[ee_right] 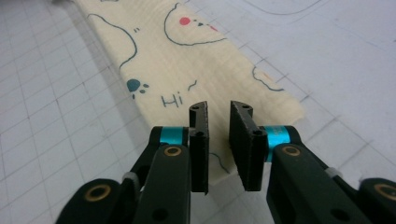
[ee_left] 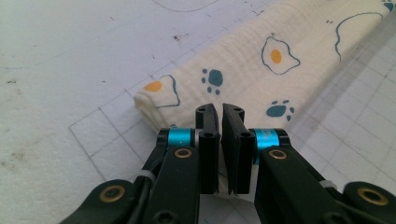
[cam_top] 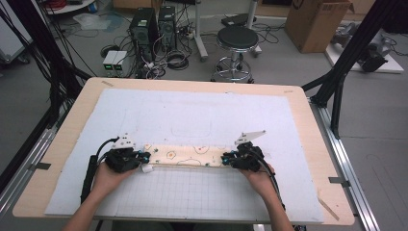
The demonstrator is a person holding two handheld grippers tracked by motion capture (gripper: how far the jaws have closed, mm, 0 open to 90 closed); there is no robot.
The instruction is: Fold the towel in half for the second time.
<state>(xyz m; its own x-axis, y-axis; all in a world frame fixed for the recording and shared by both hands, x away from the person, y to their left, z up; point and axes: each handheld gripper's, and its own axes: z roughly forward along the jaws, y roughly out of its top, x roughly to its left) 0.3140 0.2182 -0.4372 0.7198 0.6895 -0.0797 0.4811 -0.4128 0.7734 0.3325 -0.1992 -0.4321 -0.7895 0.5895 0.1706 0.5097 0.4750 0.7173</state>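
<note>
Your fingers [ee_left: 211, 122] stand slightly parted at each end of the folded cloth [cam_top: 185, 156], releasing it flat.

- Both forearms come in from the near edge, angled slightly inward, each hand wrapped round the back of its tool.
- The left gripper [cam_top: 126, 159] is held low and level, pointing inward to the right; its jaws stand a narrow slit apart, seemingly pressing on nothing.
- The right gripper [cam_top: 239, 160] mirrors it, pointing inward to the left, jaws parted by a clearer gap.
</note>
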